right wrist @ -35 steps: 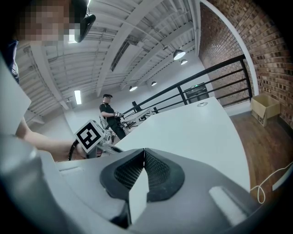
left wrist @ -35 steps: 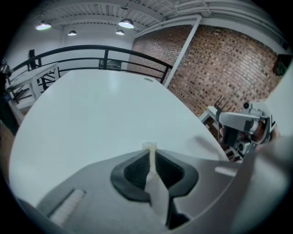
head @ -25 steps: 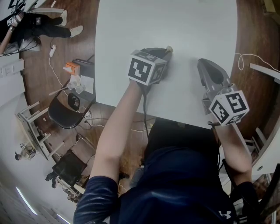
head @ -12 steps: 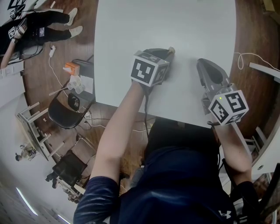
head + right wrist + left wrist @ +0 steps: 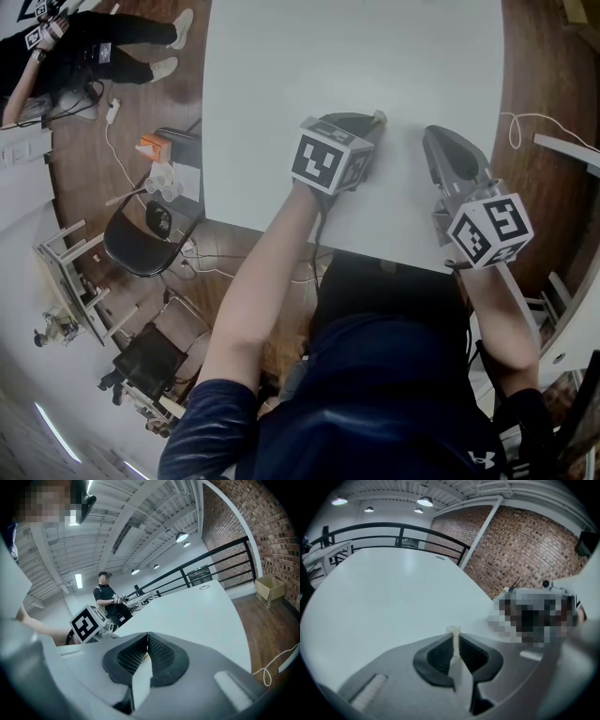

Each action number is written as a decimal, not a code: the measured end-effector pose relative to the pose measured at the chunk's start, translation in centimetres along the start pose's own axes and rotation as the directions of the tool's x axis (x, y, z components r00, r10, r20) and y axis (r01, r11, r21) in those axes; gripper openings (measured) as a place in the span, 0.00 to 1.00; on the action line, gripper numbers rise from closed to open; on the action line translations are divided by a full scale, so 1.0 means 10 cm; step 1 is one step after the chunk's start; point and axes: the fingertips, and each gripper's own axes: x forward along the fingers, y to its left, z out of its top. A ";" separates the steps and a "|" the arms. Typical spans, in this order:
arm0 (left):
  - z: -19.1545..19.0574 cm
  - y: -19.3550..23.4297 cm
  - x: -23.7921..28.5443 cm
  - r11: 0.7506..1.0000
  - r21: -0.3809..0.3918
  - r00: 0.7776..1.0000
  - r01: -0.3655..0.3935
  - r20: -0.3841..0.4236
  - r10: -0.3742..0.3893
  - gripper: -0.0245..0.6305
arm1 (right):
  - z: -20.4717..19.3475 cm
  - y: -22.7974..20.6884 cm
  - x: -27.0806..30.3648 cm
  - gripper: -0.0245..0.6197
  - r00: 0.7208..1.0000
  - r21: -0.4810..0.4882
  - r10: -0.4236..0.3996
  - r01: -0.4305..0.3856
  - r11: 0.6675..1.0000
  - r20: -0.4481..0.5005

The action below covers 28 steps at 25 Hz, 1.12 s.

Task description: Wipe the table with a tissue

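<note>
The white table (image 5: pixel 281 84) fills the upper middle of the head view. My left gripper (image 5: pixel 374 123) rests low on it near the front edge, shut on a small tissue (image 5: pixel 379 117) whose pale tip pokes out beyond the jaws. In the left gripper view the tissue (image 5: pixel 453 631) is a thin white strip pinched between the closed black pads. My right gripper (image 5: pixel 434 137) lies on the table to the right of the left one, jaws together. The right gripper view shows its pads (image 5: pixel 159 656) closed, and I see nothing held between them.
A black chair (image 5: pixel 141 239) and an orange item (image 5: pixel 153 145) stand off the table's left edge. A white cable (image 5: pixel 534 122) lies on the wooden floor at right. A person in black (image 5: pixel 84 47) stands at far left. A black railing (image 5: pixel 393 529) runs behind the table.
My left gripper has slid to the right and slightly nearer across the table with the tissue. The right gripper has stayed put. The person at far left has shifted.
</note>
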 end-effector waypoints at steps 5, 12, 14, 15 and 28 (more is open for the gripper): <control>-0.06 -0.14 0.05 1.000 -0.009 1.000 0.017 0.004 -0.017 0.09 | -0.02 -0.02 -0.02 0.05 1.000 0.004 -0.003 0.003 1.000 0.004; -0.12 -0.35 0.07 0.998 0.006 0.998 0.055 -0.011 -0.055 0.09 | 0.04 -0.04 -0.04 0.05 1.000 0.004 -0.013 0.013 1.000 0.011; -0.12 -0.46 0.01 0.997 0.020 0.997 0.071 -0.001 -0.071 0.09 | 0.07 -0.04 -0.06 0.05 1.000 0.000 -0.017 0.017 1.000 0.016; -0.12 -0.50 -0.03 0.997 0.024 0.997 0.078 0.009 -0.078 0.09 | 0.08 -0.04 -0.07 0.05 1.000 -0.001 -0.020 0.020 1.000 0.017; -0.06 -1.01 -0.83 0.986 -0.032 0.978 0.164 0.139 -0.158 0.09 | 0.24 0.09 -0.21 0.05 0.998 -0.038 -0.056 0.057 0.998 0.010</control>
